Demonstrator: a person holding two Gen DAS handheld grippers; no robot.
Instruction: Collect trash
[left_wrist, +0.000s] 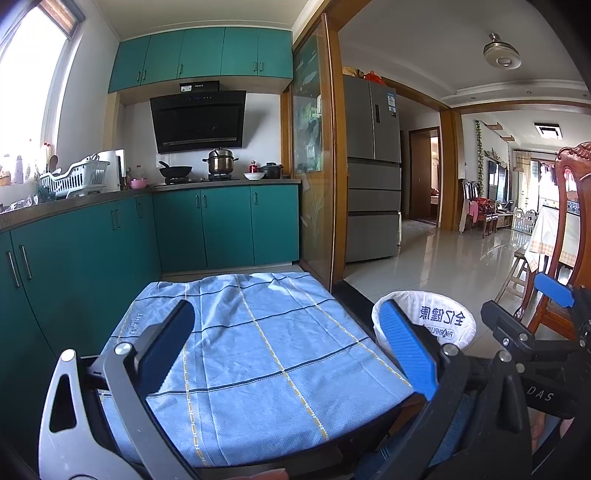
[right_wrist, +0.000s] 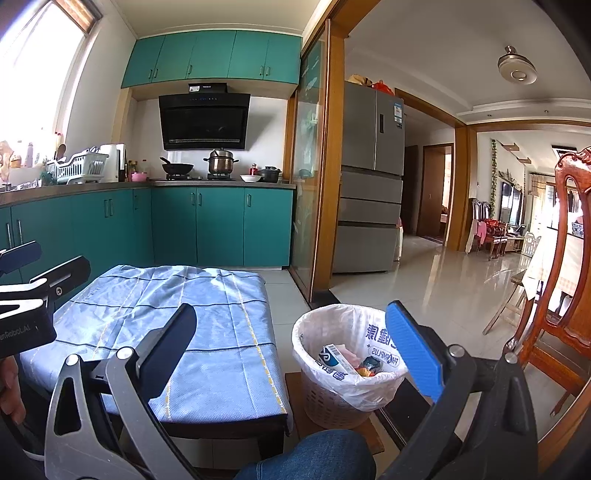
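A white waste basket (right_wrist: 332, 402) lined with a printed white plastic bag stands on the floor right of a low table; a carton and coloured wrappers (right_wrist: 345, 360) lie inside it. It also shows in the left wrist view (left_wrist: 439, 317). The low table carries a blue checked cloth (left_wrist: 258, 350), also in the right wrist view (right_wrist: 166, 321), with no trash visible on it. My left gripper (left_wrist: 291, 350) is open and empty above the cloth. My right gripper (right_wrist: 295, 347) is open and empty, between the table's right edge and the basket.
Teal kitchen cabinets (left_wrist: 221, 225) and a counter with pots and a dish rack line the back and left. A glass sliding door (left_wrist: 314, 155) and a grey fridge (left_wrist: 373, 170) stand behind. A carved wooden chair (right_wrist: 561, 280) is at the right. My denim-clad knee (right_wrist: 317, 458) is below.
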